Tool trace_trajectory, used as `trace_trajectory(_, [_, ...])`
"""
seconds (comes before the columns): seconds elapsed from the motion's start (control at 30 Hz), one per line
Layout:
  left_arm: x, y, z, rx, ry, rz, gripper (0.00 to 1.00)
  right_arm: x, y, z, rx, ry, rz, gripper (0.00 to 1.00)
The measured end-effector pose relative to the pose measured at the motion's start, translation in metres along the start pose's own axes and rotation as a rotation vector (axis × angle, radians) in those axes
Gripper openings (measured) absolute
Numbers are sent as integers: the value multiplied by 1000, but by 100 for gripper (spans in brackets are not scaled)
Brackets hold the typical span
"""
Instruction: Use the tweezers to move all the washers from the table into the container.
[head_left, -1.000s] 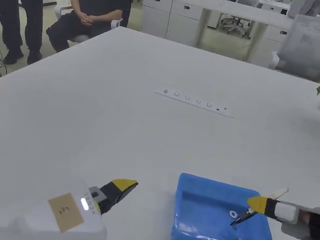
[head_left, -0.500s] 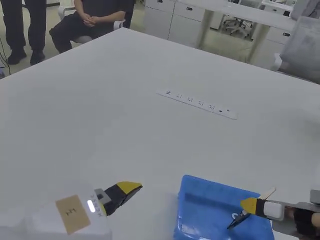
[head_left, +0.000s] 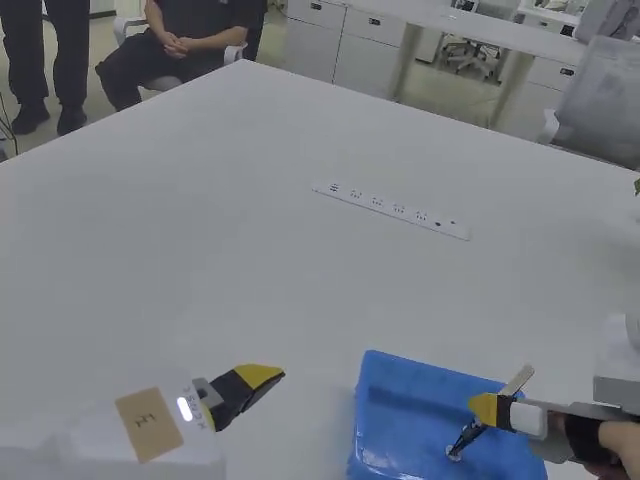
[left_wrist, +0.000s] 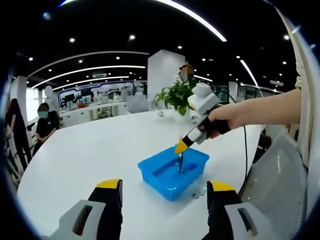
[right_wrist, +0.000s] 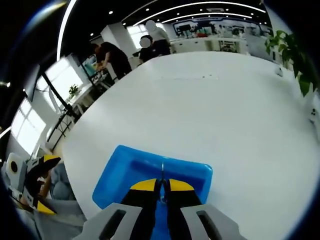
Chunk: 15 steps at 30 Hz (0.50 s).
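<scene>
A wide white table (head_left: 250, 220) is seen spread beneath both grippers. A blue container (head_left: 395, 410) is set on it near the closer edge, a shallow rectangular tray with its open side up.

The left gripper (head_left: 262, 378) is held low over the table, just to the left of the container and apart from it. In the left gripper view its yellow-tipped jaws are spread wide, and nothing is held between them.

The right gripper (head_left: 488, 408) is held above the container's right part. Its jaws are closed almost together, and the tweezers (head_left: 462, 440) are clamped between them.

The tweezers' long axis is tilted steeply. The tips are pointed down and leftward into the container, close to its floor, while the blunt rear end is left sticking up behind the jaws. Whether anything is pinched in the tips cannot be told.

In the left gripper view, a few small washers (left_wrist: 199, 193) are seen on the table just outside the container's near corner.
</scene>
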<state>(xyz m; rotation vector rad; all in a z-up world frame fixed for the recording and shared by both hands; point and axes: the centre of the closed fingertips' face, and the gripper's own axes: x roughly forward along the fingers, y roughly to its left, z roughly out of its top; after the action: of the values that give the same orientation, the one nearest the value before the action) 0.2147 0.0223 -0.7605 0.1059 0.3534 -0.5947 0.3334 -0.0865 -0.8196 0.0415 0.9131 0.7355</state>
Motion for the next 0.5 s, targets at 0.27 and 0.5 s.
trace_trajectory(0.27, [-1,1,0,-3,-3,7,69,-22,23,17,-149,-118,55,3])
trace_trajectory(0.5, [-2,1,-1,-3,0,5,69,-46,50,26,-213,-245,150,3])
